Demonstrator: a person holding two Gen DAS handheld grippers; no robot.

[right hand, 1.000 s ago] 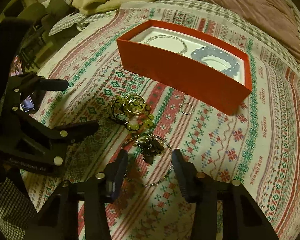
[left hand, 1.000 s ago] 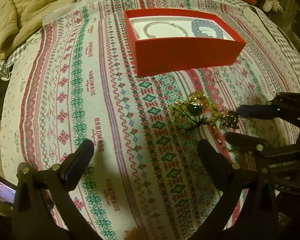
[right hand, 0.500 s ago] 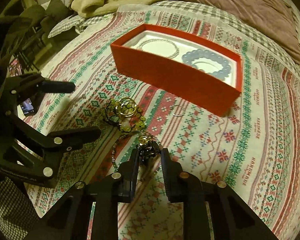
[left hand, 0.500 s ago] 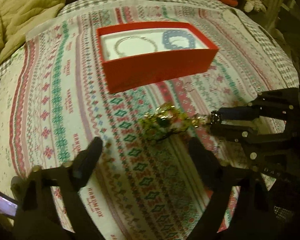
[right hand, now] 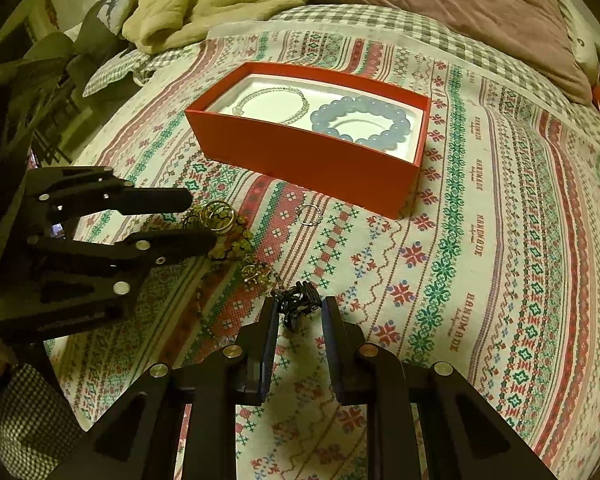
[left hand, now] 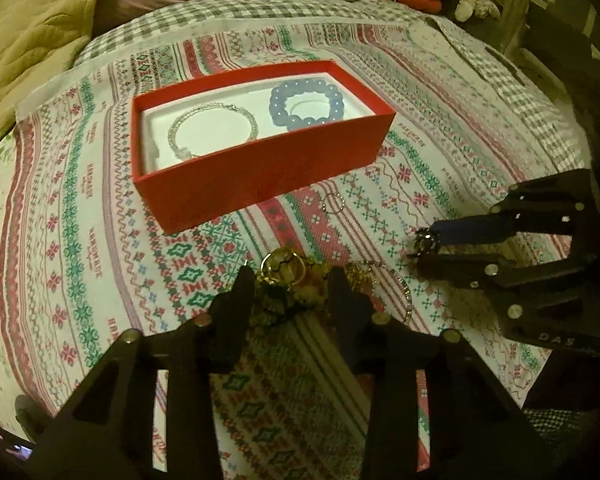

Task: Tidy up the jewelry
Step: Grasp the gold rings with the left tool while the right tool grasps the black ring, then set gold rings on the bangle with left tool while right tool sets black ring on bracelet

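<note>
The left tongs sit low in the centre of the left wrist view, and their jaws have just been closing around a tangled gold and green beaded ornament. The ornament fills the gap between them, and both pads appear to press on it. In the right wrist view the same tongs reach in from the left edge, with the ornament at their tips.

The right tongs are narrowed onto a small dark cluster piece, which is pinched between their tips at lower centre of the right wrist view. A thin chain runs over the cloth between the two pieces; whether it joins them cannot be told.

Both tongs work over a bed covered by a patterned cloth with red and green bands. A red box lies on it in the upper middle of both views. Inside the box are a thin silver bracelet on the left and a blue bead bracelet on the right. A small wire ring lies on the cloth just in front of the box.
</note>
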